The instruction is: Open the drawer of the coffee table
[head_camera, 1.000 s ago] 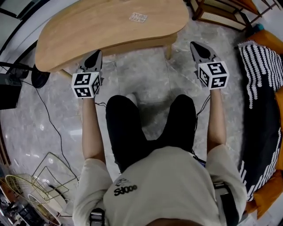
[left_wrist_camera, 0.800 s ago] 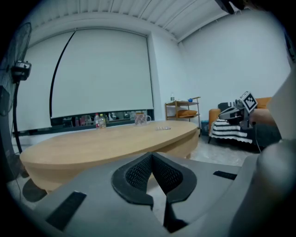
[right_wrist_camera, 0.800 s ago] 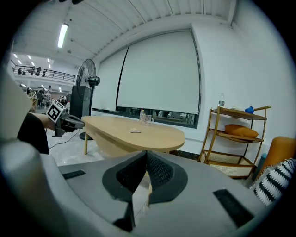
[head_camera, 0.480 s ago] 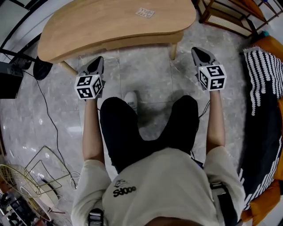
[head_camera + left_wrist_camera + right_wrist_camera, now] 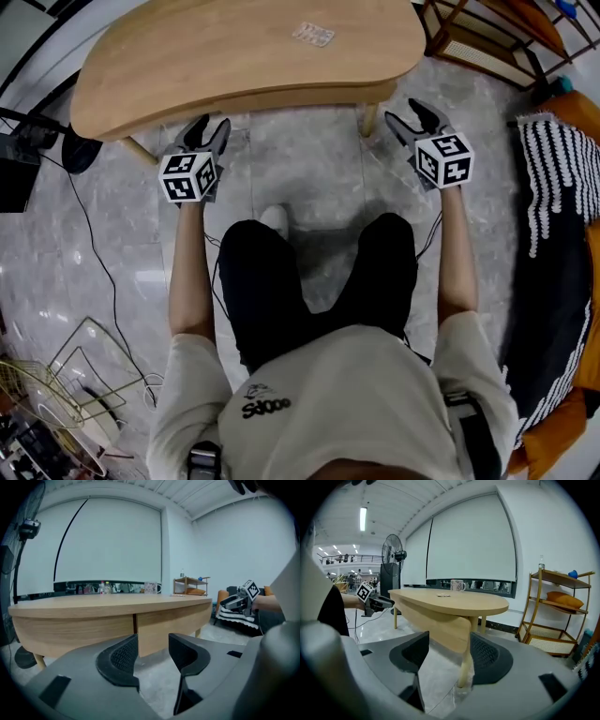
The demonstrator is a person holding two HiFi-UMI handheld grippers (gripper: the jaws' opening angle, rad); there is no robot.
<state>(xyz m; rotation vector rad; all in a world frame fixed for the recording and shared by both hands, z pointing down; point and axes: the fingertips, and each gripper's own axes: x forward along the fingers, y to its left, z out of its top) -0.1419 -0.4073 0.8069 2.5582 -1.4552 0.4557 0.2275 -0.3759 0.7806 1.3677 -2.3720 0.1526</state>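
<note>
The wooden coffee table (image 5: 244, 52) stands in front of my knees, with a small paper (image 5: 319, 35) on its top. In the left gripper view its front apron shows a dark vertical seam, and the panel to the right of it (image 5: 168, 623) looks like the drawer front. My left gripper (image 5: 208, 127) hangs just short of the table's front edge. Its jaws (image 5: 152, 641) have just been opening and hold nothing. My right gripper (image 5: 410, 114) is near the table's right leg (image 5: 465, 667). Its jaws (image 5: 449, 641) have also just opened and are empty.
A wooden shelf rack (image 5: 487, 33) stands at the back right. A black-and-white striped throw (image 5: 553, 178) lies over an orange sofa on the right. On the left are a fan base (image 5: 80, 150), a floor cable (image 5: 103, 253) and a wire basket (image 5: 84, 375).
Both grippers have sunk lower in front of the table's edge. Their jaws were shut in the earlier frames and now stand apart.
</note>
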